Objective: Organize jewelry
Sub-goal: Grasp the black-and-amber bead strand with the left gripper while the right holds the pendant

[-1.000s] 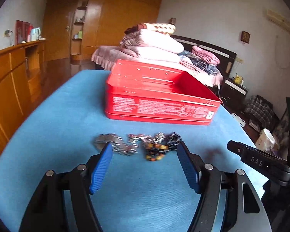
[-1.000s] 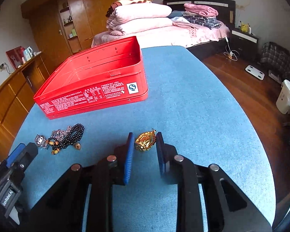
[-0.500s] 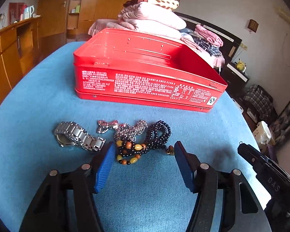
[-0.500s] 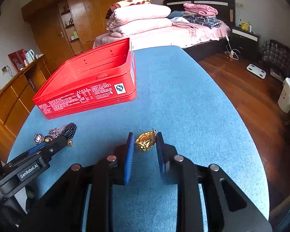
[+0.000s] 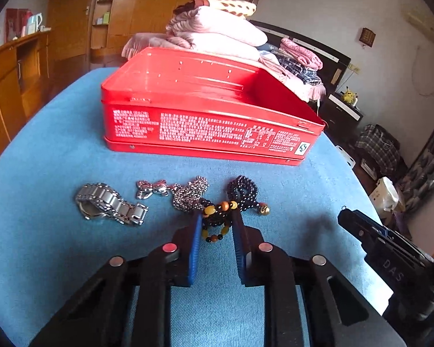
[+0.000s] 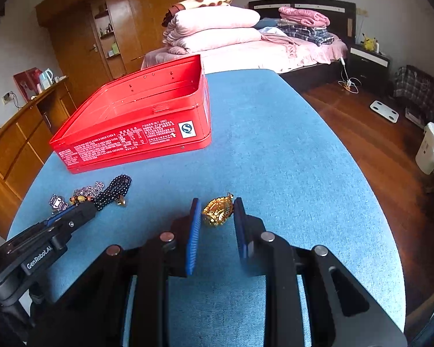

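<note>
Blue cloth tabletop [image 5: 57, 144] carries everything: open red tin [image 5: 211, 110] at the far side, loose jewelry in a row in front of it. Left gripper [image 5: 216, 225] has its jaws closing on the amber-and-dark bead bracelet [image 5: 217, 217]; the beads sit between the blue pads and look pinched at the near loop. The black bead strand [image 5: 243, 190] and silver chain [image 5: 189, 193] lie tangled against that bracelet, touching it. Silver watch [image 5: 110, 205] lies apart to the left, bow charm [image 5: 151, 188] between watch and chain.

Right gripper [image 6: 217, 212] is clenched on the gold pendant [image 6: 218, 208], resting low on the cloth, tin well ahead and to its left.

Step in hand, by judgement: secure the bracelet, then carry it to the tin. To do it well, the left jaws should finish closing before any lift and catch several beads, not one. Lift slowly and straight up so the tangled strands either drop away or come along visibly. Risk: dragging the chain off the row. The tin's near wall needs clearing before release.
</note>
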A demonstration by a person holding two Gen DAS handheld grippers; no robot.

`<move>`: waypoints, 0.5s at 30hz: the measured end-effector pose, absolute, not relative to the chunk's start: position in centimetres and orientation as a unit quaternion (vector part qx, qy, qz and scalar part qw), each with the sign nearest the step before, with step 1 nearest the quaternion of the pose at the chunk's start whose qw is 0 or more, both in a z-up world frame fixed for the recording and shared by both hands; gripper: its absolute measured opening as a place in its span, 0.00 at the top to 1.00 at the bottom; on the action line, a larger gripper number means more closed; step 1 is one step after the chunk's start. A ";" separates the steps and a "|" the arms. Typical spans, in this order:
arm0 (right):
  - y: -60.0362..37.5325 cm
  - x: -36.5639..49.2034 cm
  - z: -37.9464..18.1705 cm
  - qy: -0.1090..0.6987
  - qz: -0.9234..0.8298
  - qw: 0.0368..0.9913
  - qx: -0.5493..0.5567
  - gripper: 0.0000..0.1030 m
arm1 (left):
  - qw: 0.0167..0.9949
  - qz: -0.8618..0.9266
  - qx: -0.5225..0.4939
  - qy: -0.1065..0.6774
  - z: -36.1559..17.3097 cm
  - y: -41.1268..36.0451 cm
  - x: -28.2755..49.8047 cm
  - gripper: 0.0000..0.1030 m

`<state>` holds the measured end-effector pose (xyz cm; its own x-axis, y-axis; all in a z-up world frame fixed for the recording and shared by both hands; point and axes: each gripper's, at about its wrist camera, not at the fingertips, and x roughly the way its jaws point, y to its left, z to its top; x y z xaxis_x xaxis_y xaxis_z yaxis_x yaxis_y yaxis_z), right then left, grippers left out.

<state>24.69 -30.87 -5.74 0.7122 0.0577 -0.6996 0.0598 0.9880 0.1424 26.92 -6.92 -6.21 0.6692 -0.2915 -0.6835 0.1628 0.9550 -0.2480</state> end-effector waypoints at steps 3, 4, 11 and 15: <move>-30.8 24.6 -5.6 0.375 0.001 0.924 0.076 0.79 | 0.915 -0.133 -0.080 0.373 -5.5 -6.5 26.0 0.86; -30.7 24.5 -5.5 0.372 0.002 0.925 0.075 0.79 | 0.917 -0.133 -0.078 0.367 -5.2 -6.2 25.6 0.86; -28.9 24.3 -4.9 0.359 0.017 0.931 0.060 0.79 | 0.926 -0.137 -0.079 0.344 -4.0 -4.6 24.4 0.87; -28.0 24.1 -4.3 0.346 0.023 0.936 0.052 0.79 | 0.934 -0.136 -0.075 0.321 -2.9 -3.9 23.4 0.87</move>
